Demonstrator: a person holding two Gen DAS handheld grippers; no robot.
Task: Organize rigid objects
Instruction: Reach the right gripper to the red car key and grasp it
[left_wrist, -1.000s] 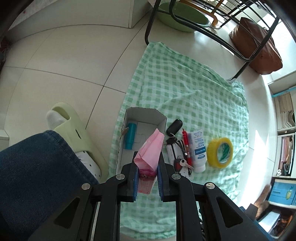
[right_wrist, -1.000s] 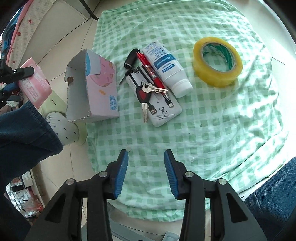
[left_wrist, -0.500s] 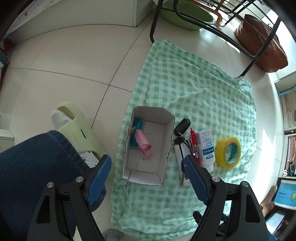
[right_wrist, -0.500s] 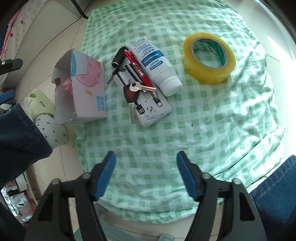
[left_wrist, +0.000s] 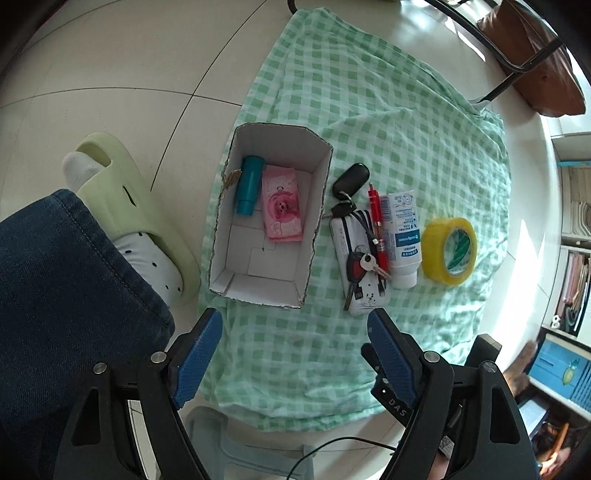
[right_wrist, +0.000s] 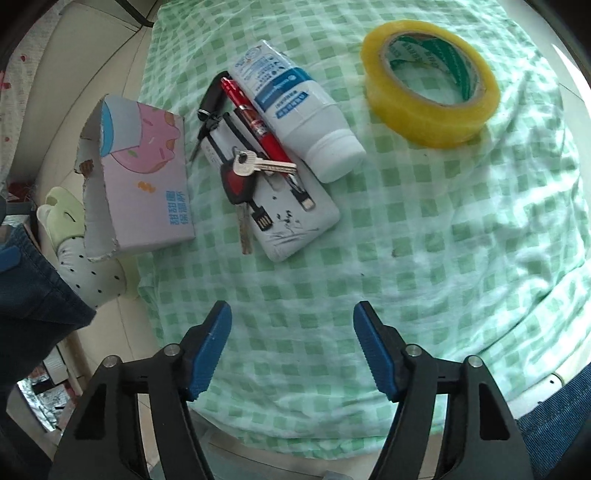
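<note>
Right wrist view hides the box's (right_wrist: 147, 177) inside, yet the left view shows the pink packet (left_wrist: 282, 203) there, while both the left gripper (left_wrist: 295, 332) and right gripper (right_wrist: 291, 325) point steeply down, jaws apart and empty, the right's just narrowing.

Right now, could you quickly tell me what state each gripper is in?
Left gripper: open, holding nothing; its jaws have just opened.
Right gripper: open, holding nothing; its jaws have just closed a little.
</note>
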